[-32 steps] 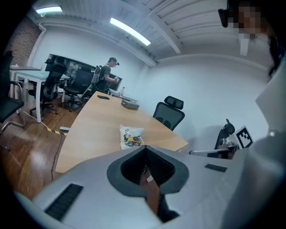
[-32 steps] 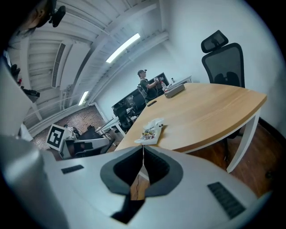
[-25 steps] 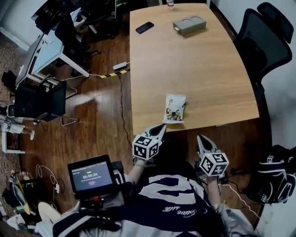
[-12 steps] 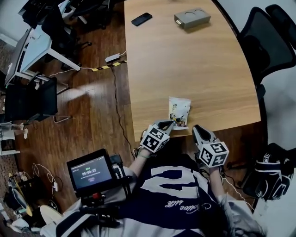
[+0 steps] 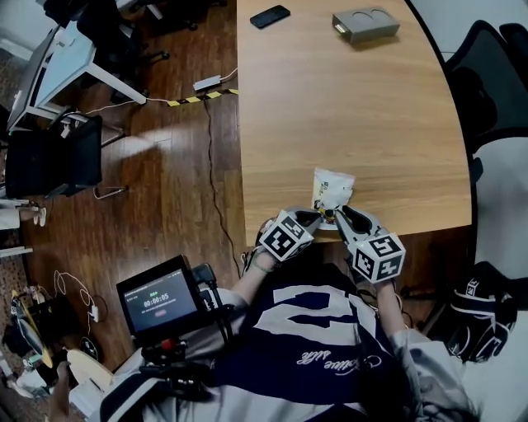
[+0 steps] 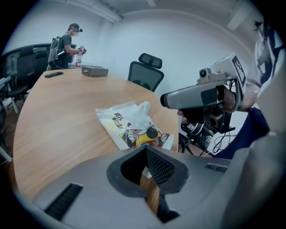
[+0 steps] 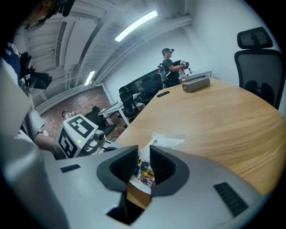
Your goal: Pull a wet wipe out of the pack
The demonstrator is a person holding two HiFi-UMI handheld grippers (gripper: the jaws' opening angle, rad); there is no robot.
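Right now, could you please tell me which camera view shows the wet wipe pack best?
The left gripper view: the wet wipe pack lies nearly whole, its printed front clear. The head view shows it small from above; the right gripper view shows only a sliver.

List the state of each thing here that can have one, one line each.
White printed wet wipe pack: lying flat at the wooden table's near edge, not gripped.
Left gripper: jaws together at the tips, nothing held, beside the pack's near end.
Right gripper: jaws just been opening, now apart, pack's near end in the gap, not pressed.
Black phone: lying flat, screen dark.
Black tablet screen: lit.
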